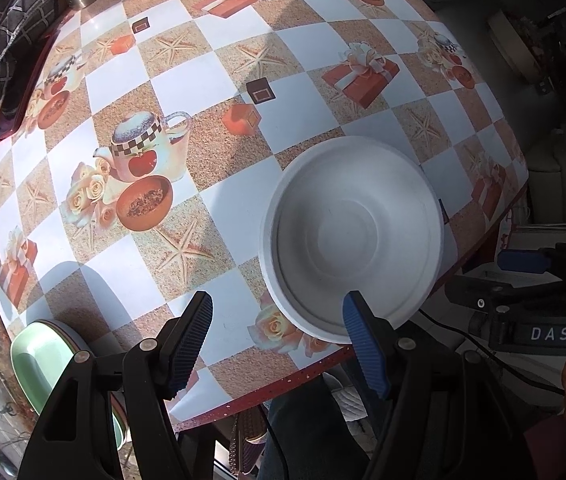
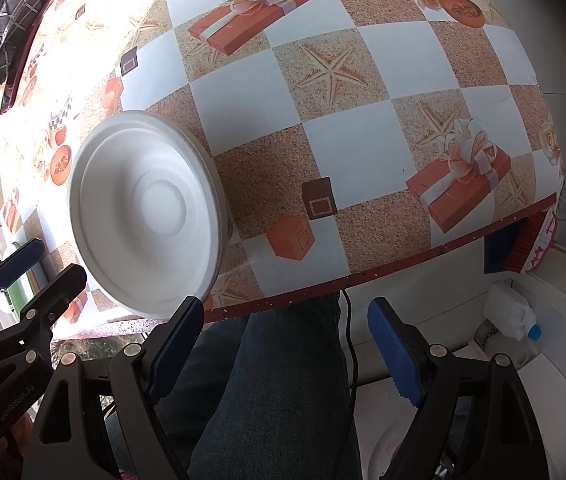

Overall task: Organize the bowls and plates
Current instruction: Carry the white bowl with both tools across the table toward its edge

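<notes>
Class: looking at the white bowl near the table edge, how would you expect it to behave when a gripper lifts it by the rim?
The white bowl looks like moulded paper pulp, so probably very light. Its thin rim may flex or dent under a pinch. The matte surface likely grips well.

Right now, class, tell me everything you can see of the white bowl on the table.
The white bowl is round and matte, like moulded paper pulp, with a broad flat rim, stepped rings inside and a flat circular base. It is empty and sits upright on the checked tablecloth near the table's front edge. Both grippers are open; the left gripper has one fingertip over the near rim, and contact cannot be told. A doubled rim edge hints at stacked bowls.
</notes>
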A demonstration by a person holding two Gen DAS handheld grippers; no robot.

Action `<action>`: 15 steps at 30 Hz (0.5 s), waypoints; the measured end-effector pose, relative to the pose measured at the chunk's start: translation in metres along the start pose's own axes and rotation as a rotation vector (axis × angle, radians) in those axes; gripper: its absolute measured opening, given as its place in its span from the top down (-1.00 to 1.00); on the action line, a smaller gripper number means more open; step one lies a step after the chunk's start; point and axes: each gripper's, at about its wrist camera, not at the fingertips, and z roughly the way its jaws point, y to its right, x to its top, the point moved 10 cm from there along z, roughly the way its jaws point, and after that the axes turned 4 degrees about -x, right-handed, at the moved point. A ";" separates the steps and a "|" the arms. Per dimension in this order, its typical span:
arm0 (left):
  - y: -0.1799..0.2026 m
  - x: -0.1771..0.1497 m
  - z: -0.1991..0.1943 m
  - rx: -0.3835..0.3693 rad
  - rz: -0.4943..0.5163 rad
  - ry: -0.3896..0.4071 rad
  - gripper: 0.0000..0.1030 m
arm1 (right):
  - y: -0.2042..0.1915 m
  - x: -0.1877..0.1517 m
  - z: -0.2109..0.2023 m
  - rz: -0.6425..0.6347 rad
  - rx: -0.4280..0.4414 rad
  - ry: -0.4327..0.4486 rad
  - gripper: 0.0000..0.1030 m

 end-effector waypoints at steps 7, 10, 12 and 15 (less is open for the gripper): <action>0.002 0.003 0.010 0.023 0.009 -0.012 -0.42 | -0.002 0.007 0.001 -0.023 0.008 0.020 -0.65; 0.004 0.007 0.016 0.027 0.005 -0.017 -0.42 | -0.006 0.012 0.002 -0.039 0.008 0.029 -0.65; 0.003 0.010 0.020 0.031 -0.005 -0.017 -0.43 | -0.008 0.018 0.002 -0.053 0.002 0.036 -0.65; -0.001 0.012 0.028 0.045 -0.026 -0.027 -0.43 | -0.012 0.026 0.004 -0.069 -0.009 0.047 -0.65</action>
